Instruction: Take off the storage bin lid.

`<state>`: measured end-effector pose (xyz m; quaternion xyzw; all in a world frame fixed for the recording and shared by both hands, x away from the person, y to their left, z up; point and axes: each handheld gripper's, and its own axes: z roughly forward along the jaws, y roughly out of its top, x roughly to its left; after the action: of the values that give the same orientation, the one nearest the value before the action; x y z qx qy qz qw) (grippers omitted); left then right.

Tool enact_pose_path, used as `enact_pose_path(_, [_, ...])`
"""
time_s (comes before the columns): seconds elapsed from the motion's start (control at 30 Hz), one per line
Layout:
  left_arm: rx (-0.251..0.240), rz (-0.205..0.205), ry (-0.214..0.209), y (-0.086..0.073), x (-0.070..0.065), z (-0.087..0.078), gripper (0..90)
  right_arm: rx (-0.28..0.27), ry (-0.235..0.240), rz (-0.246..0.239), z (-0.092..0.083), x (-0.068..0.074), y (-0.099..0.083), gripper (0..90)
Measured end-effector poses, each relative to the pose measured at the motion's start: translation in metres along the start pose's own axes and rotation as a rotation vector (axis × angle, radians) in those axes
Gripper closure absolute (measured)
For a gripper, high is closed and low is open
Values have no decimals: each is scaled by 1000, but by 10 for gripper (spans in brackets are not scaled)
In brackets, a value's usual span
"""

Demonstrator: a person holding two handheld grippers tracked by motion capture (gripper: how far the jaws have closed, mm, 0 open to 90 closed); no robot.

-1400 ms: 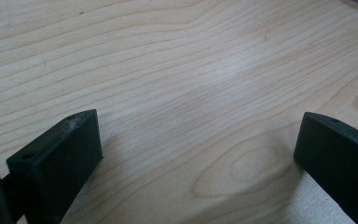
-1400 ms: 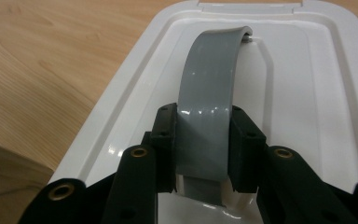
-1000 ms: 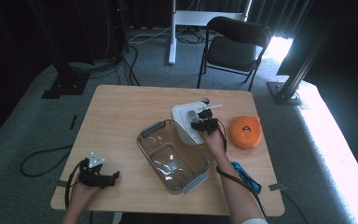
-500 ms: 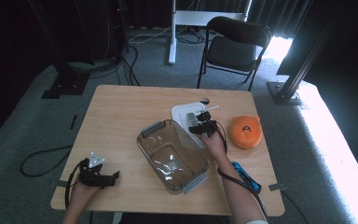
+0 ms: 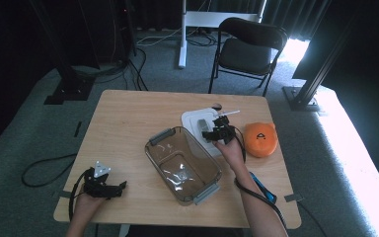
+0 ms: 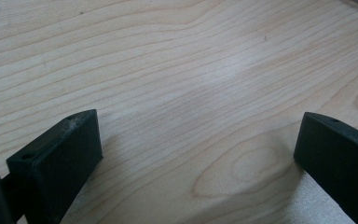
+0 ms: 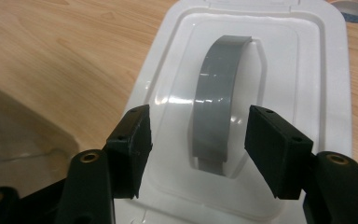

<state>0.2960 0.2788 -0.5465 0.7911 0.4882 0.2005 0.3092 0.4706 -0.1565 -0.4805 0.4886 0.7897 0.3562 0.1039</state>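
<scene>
The right hand-held gripper (image 7: 198, 140), just opening, has let go of the white lid's (image 7: 307, 93) grey handle (image 7: 216, 107), jaws half apart; the left hand-held gripper (image 6: 198, 154), at seven o'clock on the table (image 5: 128, 118), stays wide open and empty.

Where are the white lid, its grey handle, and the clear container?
white lid (image 7: 307, 93), right gripper view, flat rim right of the handle
grey handle (image 7: 216, 102), right gripper view, middle of the strap
clear container (image 5: 159, 136), high view, far grey end grip

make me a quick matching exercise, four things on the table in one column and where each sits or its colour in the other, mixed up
1 lid
2 clear tub
3 orange case
4 left gripper

a near left corner of the table, jaws open
b middle of the table, grey clips at both ends
c white, grey handle on top
d right of the lid

Pairs: 1-c, 2-b, 3-d, 4-a
</scene>
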Motion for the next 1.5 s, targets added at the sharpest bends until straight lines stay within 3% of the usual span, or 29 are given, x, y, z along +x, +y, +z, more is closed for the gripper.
enact_pose_path(0.13, [0,0,0,0,0,0,12,5,20,-18,-8,3,1,362])
enact_pose_path(0.27, [0,0,0,0,0,0,12,12,15,-25,-14,8,0,231])
enact_pose_path(0.43, [0,0,0,0,0,0,12,8,2,-46,-20,12,-3,152])
enact_pose_path(0.8, [0,-1,1,0,0,0,11,-28,4,-42,-42,5,-14,129])
enact_pose_path(1.0, [0,-1,1,0,0,0,12,-48,34,-25,-56,1,-21,161])
enact_pose_path(1.07, [0,-1,1,0,0,0,11,-64,13,-23,-61,1,-22,164])
enact_pose_path(1.13, [0,-1,1,0,0,0,11,-73,30,-19,-65,1,-24,176])
enact_pose_path(1.33, [0,0,1,0,0,0,12,-105,-27,-23,-78,1,-30,104])
enact_pose_path(1.5, [0,-1,1,0,0,0,11,-133,-55,-17,-90,-2,-34,104])
